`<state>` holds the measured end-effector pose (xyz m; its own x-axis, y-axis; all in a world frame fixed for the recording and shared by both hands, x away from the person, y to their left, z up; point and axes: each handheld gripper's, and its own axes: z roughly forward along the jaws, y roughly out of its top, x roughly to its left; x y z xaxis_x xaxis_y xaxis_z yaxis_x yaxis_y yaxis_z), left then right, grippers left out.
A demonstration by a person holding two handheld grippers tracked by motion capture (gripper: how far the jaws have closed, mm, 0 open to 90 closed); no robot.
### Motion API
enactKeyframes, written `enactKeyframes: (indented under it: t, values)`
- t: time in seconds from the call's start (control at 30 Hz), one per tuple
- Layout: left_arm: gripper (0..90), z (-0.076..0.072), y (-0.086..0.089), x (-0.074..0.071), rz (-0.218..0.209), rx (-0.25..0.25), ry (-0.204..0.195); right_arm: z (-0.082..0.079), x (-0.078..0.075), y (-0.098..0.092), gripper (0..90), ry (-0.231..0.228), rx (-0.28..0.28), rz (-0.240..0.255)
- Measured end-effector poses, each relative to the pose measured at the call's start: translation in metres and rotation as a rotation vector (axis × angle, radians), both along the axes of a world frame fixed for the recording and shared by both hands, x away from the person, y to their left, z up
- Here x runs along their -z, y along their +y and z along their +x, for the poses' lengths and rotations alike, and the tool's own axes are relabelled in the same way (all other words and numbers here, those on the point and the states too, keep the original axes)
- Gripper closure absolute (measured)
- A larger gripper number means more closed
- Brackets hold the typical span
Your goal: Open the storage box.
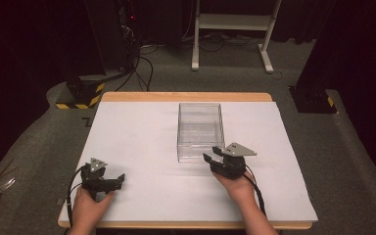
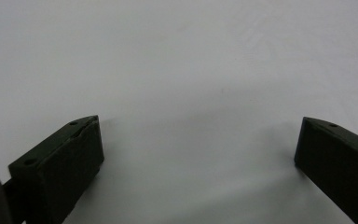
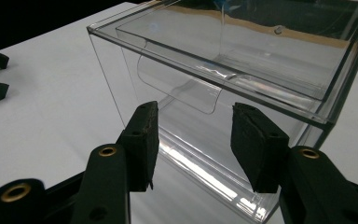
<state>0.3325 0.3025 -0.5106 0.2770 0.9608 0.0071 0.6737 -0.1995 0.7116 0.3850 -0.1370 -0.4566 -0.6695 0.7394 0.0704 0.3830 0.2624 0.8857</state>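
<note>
Clear box (image 1: 200, 131) sits mid-bench (image 1: 137, 142); my right tool (image 1: 213, 154) gapes before it, my left tool (image 1: 120, 180) released.

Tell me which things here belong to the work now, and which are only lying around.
In use:
- clear plastic box, standing on the white table
- right gripper, open, aimed at the box's near face
- left gripper, open, low over the table

Lying around:
- white stand on the floor behind the table
- cables on the floor
</note>
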Motion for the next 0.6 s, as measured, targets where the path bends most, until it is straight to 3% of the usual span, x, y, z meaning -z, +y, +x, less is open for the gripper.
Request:
enactKeyframes:
  t: [0.6]
  values:
    - [1.1, 0.000, 0.000, 0.000, 0.001, 0.000, 0.000, 0.015, 0.005, 0.009, 62.3, 0.007, -0.051, 0.025]
